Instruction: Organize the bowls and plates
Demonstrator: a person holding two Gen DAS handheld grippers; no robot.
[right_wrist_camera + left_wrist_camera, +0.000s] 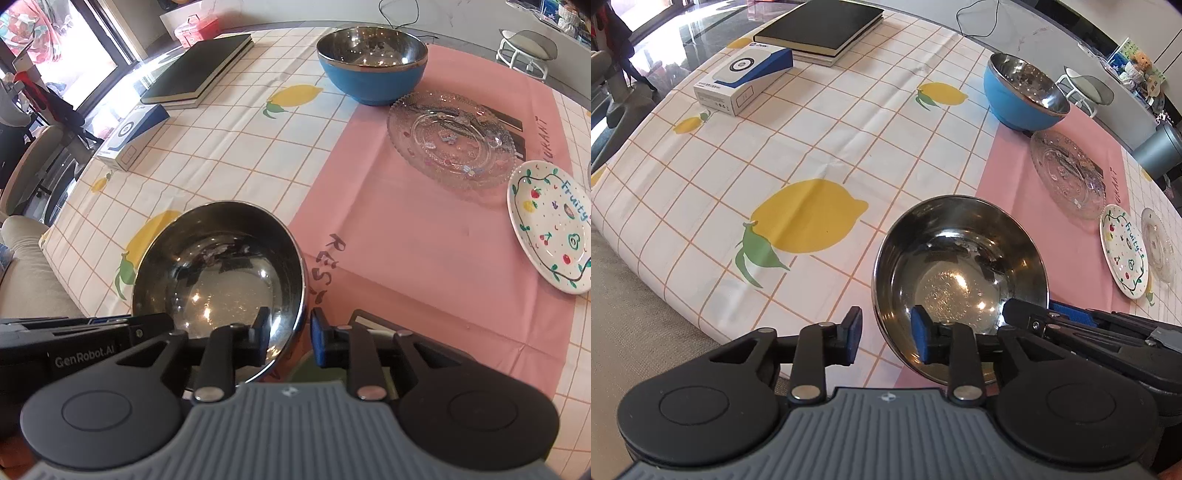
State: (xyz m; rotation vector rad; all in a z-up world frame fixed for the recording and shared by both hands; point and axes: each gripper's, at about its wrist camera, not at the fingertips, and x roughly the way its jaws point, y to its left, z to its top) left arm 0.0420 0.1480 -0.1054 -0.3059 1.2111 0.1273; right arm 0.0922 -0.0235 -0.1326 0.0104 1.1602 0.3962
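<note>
My left tool [886, 334] and right tool [287, 338], marked "GenRobot.AI", each straddle the steel bowl's [221, 266] rim with fingers apart on the bench [849, 122], by a pink mat [424, 240] and a "Fruity" plate [550, 229].

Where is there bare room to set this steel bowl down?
Free: the pink mat between the steel bowl and glass plate; the lemon cloth before the white box. Crowded: the right edge by the Fruity plate.
</note>
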